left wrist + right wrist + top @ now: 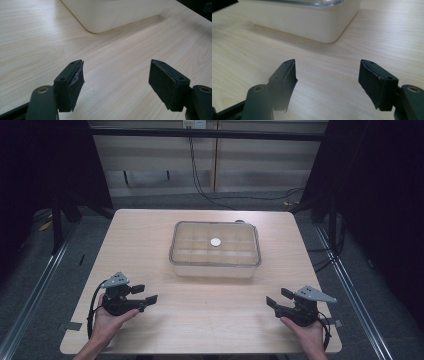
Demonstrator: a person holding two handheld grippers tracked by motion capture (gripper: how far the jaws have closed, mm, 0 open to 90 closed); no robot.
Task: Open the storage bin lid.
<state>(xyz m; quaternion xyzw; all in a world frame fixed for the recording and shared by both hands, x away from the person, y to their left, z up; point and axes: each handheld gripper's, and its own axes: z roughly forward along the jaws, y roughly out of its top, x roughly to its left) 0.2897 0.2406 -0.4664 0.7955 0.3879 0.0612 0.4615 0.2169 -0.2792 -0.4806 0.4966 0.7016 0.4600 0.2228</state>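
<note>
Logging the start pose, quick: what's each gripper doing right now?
Left gripper: open, holding nothing, over bare table.
Right gripper: open, holding nothing, short of the lidded box.

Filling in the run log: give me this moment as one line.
left gripper: open, empty | right gripper: open, empty | lidded box: mid-table, untouched | table: bare between grippers
</note>
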